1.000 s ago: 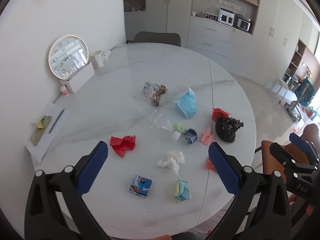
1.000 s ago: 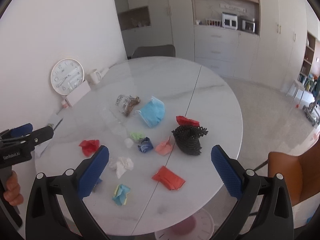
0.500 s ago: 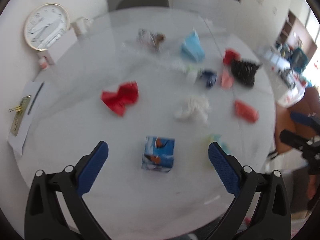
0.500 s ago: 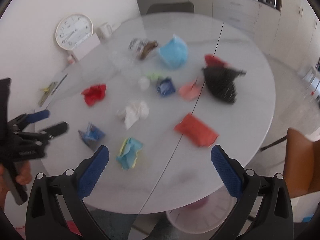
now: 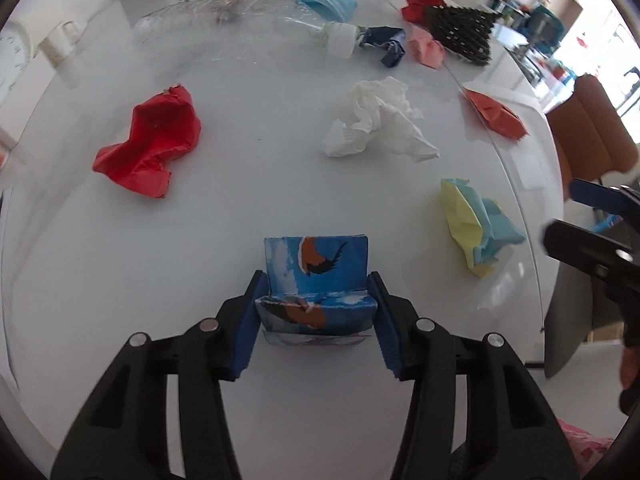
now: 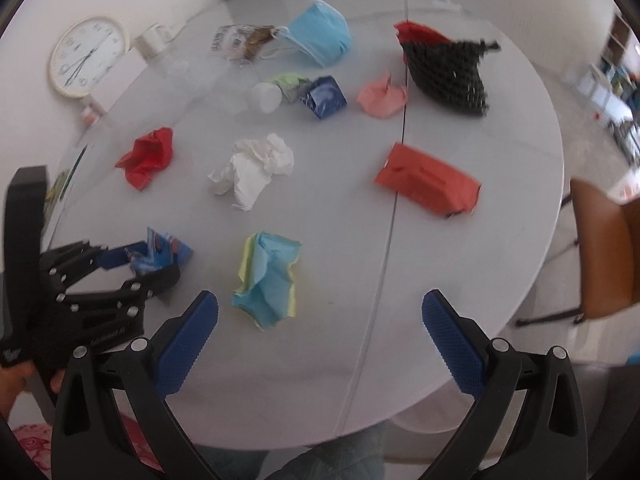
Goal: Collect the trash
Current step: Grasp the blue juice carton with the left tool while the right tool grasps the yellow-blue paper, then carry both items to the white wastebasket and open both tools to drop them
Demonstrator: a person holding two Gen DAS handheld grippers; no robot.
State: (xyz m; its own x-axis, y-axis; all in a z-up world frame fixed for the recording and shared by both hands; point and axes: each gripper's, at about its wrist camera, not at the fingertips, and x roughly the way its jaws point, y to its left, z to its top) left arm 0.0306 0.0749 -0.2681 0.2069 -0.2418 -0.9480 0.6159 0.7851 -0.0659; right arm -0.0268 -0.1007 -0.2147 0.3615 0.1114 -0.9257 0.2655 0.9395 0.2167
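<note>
Left wrist view puts the blue printed carton [image 5: 316, 280] right between our left tongs [image 5: 316, 320], low in the frame on the white worktop [image 5: 260, 200]. The jaws are closing at this moment, and their blue pads [image 5: 245, 328] sit against the carton's two short sides, so we read them as already pressing on it. Its long axis runs across the jaws, from pad to pad, and its near end is crumpled inward. The coming lift turns on that: the carton lies straight ahead of the left tongs and fully inside their reach, so the left hand is the one placed to take it.

Our right tongs [image 6: 320, 336] hang released, jaws wide apart with nothing between them. The yellow and blue paper wad [image 6: 268, 280] lies just ahead of them, slightly toward their left pad, and we judge it the right hand's likely pick.

From the right wrist view we see the left tongs side-on at the worktop's near left edge, carton poking out beyond the tips, though motion blur hides the contact. That view also shows the full red packet [image 6: 428, 184] and the wall clock [image 6: 88, 56], which the left view crops. Only the left view shows how the pads meet the carton's sides.
</note>
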